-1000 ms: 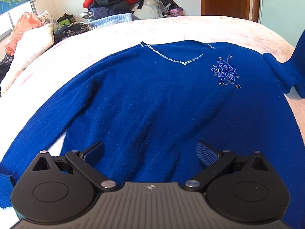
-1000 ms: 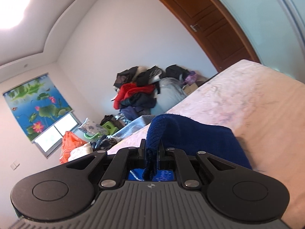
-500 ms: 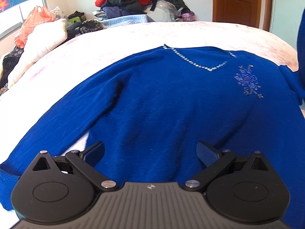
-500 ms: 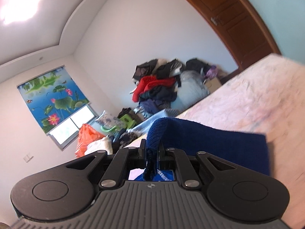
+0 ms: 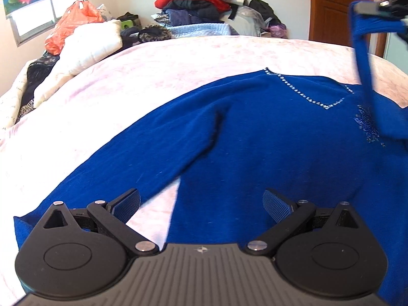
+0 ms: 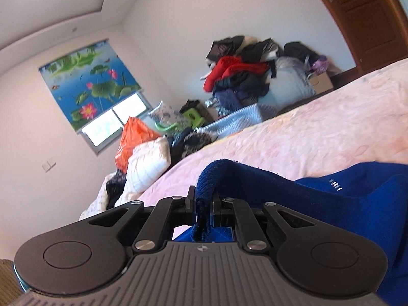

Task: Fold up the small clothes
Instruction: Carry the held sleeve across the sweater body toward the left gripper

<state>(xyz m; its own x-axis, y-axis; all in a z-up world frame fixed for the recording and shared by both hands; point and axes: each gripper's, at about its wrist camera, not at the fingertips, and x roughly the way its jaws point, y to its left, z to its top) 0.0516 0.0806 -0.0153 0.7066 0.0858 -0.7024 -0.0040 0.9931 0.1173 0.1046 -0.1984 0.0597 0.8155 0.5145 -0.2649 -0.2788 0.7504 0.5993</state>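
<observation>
A royal-blue sweater (image 5: pixel 267 148) with a rhinestone V-neck and a beaded flower lies front-up on the pink bedspread (image 5: pixel 158 76). Its left sleeve (image 5: pixel 122 168) stretches flat toward the near left corner. My left gripper (image 5: pixel 201 204) hovers open above the sweater's lower part, nothing between its fingers. My right gripper (image 6: pixel 204 204) is shut on the cuff of the right sleeve (image 6: pixel 293 186). In the left wrist view that sleeve (image 5: pixel 363 58) hangs lifted as a blue strip from the right gripper (image 5: pixel 367 7) at the top right, over the sweater's chest.
A heap of clothes (image 5: pixel 204 5) sits beyond the far end of the bed. A white quilt (image 5: pixel 86 48) and an orange bag (image 5: pixel 68 28) lie at the left under a window. A wooden door (image 5: pixel 339 7) stands at the back right.
The right gripper carried the pinched sleeve up and leftward over the sweater's body, so it now shows in the left wrist view. The left gripper slid left toward the flat sleeve.
</observation>
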